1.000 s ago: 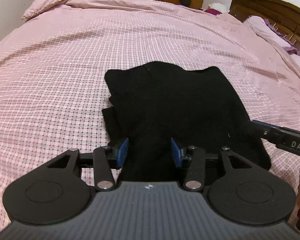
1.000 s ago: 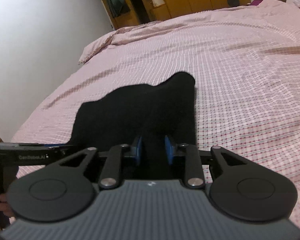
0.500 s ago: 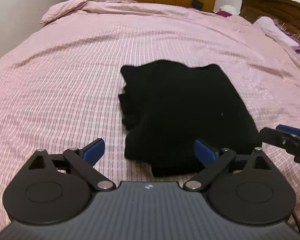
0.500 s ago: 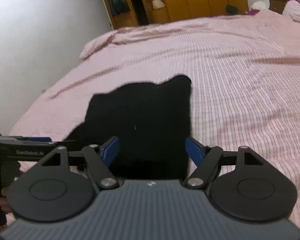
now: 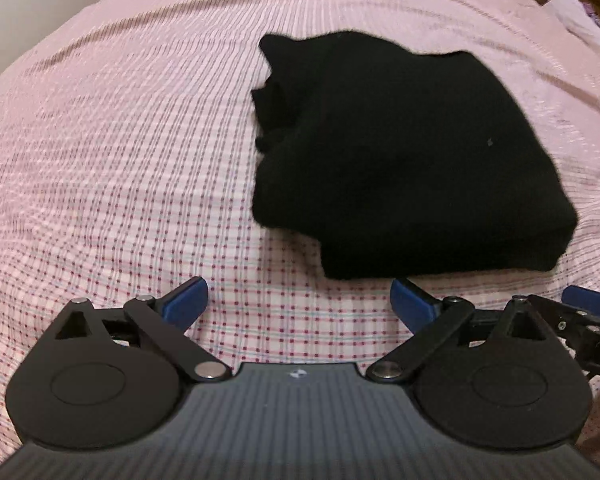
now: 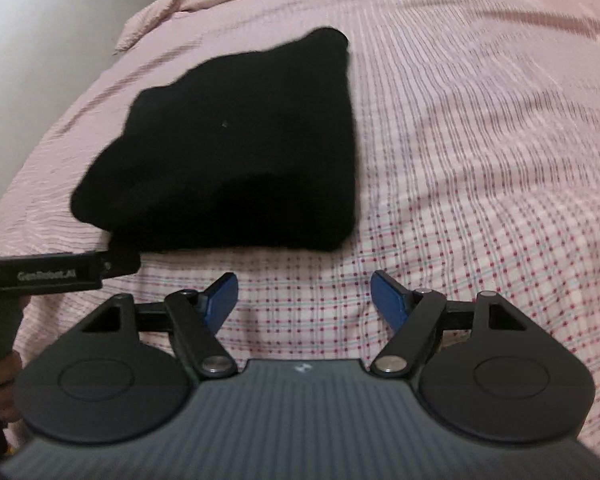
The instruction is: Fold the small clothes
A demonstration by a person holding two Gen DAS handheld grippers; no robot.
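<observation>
Both the left gripper (image 5: 299, 300) and right gripper (image 6: 304, 296) are matte black, with blue-padded fingers (image 5: 185, 300) and silver pivot screws.

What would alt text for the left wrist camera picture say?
A folded black knit garment lies on a pink checked bedspread. Below it the left gripper, with blue pads, stands open and empty, its jaws just opened; the right gripper's tip shows at the right edge.

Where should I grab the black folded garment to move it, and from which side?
Take the black garment by its thick near folded edge, coming in low from the front. That edge is rounded and stacked; the far left side shows loose layers that would likely spill.
</observation>
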